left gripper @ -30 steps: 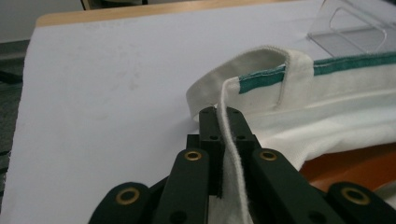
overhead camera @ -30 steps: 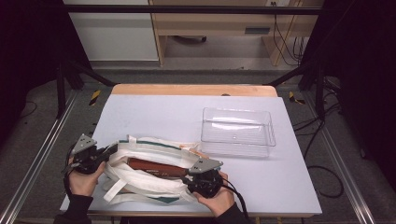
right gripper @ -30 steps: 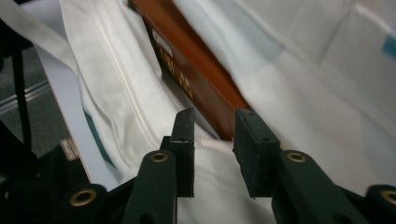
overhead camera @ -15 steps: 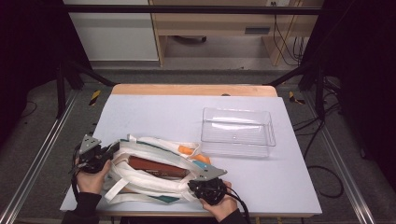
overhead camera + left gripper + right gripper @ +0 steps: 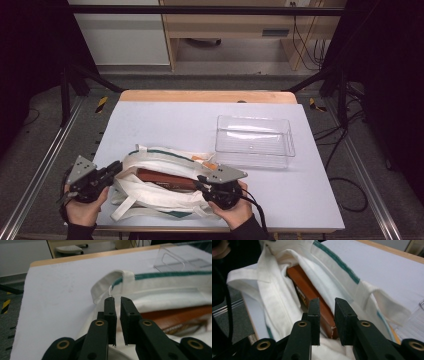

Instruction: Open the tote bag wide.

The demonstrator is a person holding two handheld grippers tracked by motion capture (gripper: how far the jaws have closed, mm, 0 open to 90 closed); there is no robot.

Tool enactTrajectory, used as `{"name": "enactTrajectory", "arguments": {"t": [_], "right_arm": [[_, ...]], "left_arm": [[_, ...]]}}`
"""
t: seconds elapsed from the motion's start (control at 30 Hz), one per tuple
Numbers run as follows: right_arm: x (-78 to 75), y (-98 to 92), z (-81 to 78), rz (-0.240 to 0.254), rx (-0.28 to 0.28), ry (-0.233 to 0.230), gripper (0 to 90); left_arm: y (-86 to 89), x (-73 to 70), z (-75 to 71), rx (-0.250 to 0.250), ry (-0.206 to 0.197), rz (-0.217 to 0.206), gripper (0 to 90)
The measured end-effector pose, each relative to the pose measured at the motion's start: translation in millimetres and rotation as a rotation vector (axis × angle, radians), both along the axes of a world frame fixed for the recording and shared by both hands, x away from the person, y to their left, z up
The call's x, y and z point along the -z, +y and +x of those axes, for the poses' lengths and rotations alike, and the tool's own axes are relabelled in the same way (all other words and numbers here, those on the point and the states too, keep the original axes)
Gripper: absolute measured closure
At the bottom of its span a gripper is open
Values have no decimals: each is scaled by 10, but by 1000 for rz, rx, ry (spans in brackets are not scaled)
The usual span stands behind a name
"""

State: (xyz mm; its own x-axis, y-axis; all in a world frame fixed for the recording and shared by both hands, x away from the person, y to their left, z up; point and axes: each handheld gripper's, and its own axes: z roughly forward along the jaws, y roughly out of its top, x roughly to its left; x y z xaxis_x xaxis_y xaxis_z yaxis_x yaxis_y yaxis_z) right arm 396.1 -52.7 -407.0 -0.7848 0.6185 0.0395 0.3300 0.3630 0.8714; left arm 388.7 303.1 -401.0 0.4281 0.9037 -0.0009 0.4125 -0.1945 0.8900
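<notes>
Right gripper [image 5: 199, 181] first: its jaws have just been opening and stand apart with nothing pinched, the end of the brown box lying just beyond them in the right gripper view. My left gripper [image 5: 117, 167] sits at the bag's left end, jaws drawn almost together to a thin slit, empty.

From biggest down: the table [image 5: 175, 120] is a pale sheet with a wooden far edge. On its near half, between my two hands, lies the white tote bag [image 5: 160, 157], flat on its side, a green stripe along its rim, mouth gaping toward me. Beyond it to the right, just beside it, stands the clear tray [image 5: 252, 120], which looks empty. Inside the bag's mouth is the brown box [image 5: 160, 178], long and flat. A handle loop [image 5: 105, 286] stands up right ahead of the left jaws. Something small and orange [image 5: 210, 164] peeks out near the bag's far rim; I cannot tell what it is.

My reading: the cloth is soft and floppy, so it will sag and bunch wherever I pinch; the stitched rim or the handle gives the surest bite. The box looks stiff, light and fairly smooth, so I would take it across its thin sides near the exposed end and draw it straight out while the left holds the rim back.
</notes>
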Motion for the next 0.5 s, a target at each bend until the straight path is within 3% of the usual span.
{"name": "enactTrajectory", "arguments": {"t": [0.07,0.2,0.33,0.43,0.5], "right_arm": [[4,69,59,-6,12,-2,711],[101,180,165,-38,41,7,658],[176,208,222,-71,75,-9,611],[214,202,251,-91,88,-23,600],[229,197,259,-101,92,-37,598]], "left_arm": [[-42,-3,-49,61,18,-33,893],[-121,-54,-92,93,7,-26,897],[-200,36,-87,108,43,13,898],[-244,196,-122,134,94,75,898],[-238,332,-152,145,136,90,897]]}}
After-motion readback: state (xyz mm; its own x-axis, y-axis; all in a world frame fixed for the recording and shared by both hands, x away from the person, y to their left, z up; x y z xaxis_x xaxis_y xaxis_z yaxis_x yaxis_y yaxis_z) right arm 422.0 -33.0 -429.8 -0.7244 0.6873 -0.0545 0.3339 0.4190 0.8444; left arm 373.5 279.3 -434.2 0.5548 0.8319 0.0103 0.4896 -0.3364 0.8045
